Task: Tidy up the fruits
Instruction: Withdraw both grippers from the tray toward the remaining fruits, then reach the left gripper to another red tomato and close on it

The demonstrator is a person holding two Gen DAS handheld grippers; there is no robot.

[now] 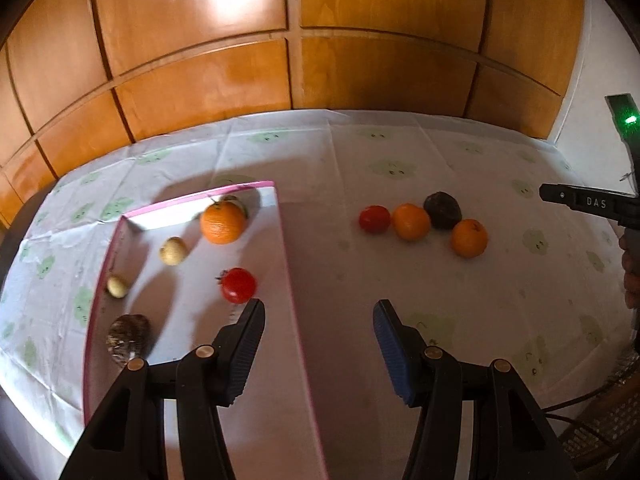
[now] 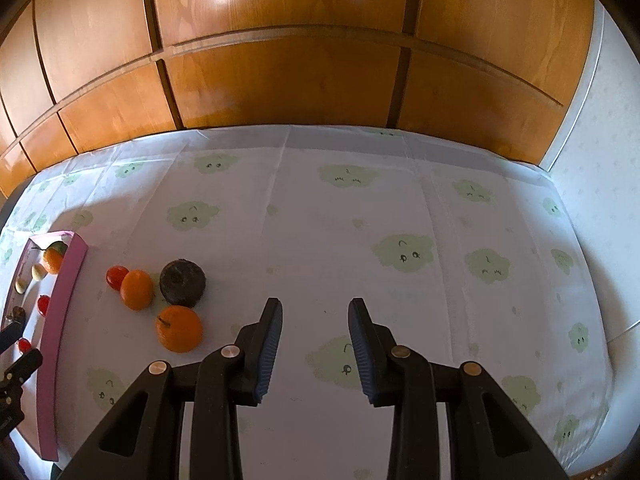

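Observation:
A pink-edged box [image 1: 286, 264] lies on the left of the table and holds an orange [image 1: 222, 222], a red tomato [image 1: 238, 285], two small yellowish fruits [image 1: 173, 250] and a dark speckled fruit [image 1: 127, 335]. On the cloth to its right lie a tomato [image 1: 374, 219], two oranges [image 1: 411, 221] [image 1: 469, 238] and a dark round fruit [image 1: 442, 210]. My left gripper [image 1: 319, 308] is open and empty above the box's right wall. My right gripper [image 2: 315, 306] is open and empty, just right of the nearest orange [image 2: 179, 329]. The dark fruit also shows in the right wrist view [image 2: 183, 282].
A white tablecloth with green cloud prints [image 2: 404, 254] covers the table. Wooden panelling [image 2: 280, 72] stands right behind the table's far edge. The box shows at the left edge of the right wrist view [image 2: 60, 304]. The right gripper's body shows at the left wrist view's right edge [image 1: 592, 202].

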